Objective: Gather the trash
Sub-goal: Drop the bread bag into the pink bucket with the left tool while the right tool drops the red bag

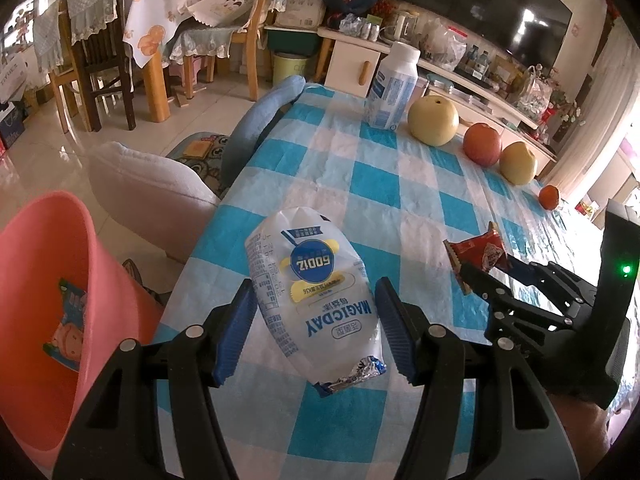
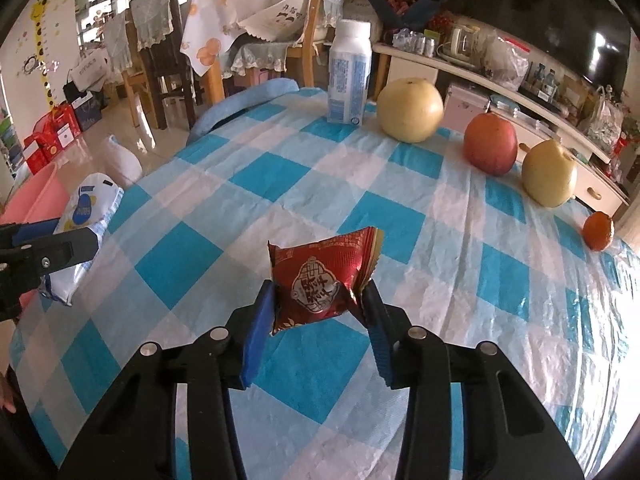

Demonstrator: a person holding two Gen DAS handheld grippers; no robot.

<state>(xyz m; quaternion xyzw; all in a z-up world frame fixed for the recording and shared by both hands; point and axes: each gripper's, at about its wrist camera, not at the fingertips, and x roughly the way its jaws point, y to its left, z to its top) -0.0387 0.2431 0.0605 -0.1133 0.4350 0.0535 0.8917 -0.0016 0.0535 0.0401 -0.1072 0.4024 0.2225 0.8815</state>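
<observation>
My left gripper (image 1: pixel 314 320) is shut on a white snack bag (image 1: pixel 308 296) with blue print, its blue pads (image 1: pixel 236 320) against the bag's two sides. The bag hangs over the checked tablecloth (image 1: pixel 384 184) near the table's left edge. A pink bin (image 1: pixel 28 248) stands below to the left, with a printed wrapper (image 1: pixel 66 328) inside. My right gripper (image 2: pixel 320 308) is shut on a red foil packet (image 2: pixel 320 280), held a little above the cloth. In the right wrist view the white bag (image 2: pixel 90 208) and the left gripper (image 2: pixel 56 240) are at the far left, beside the pink bin (image 2: pixel 36 196).
Along the table's far side stand a white milk bottle (image 2: pixel 349 76), a large yellow pear (image 2: pixel 410 110), a red apple (image 2: pixel 490 144), a smaller pear (image 2: pixel 550 178) and an orange (image 2: pixel 598 230). A padded seat (image 1: pixel 144 184) sits left of the table. Chairs and a TV cabinet stand behind.
</observation>
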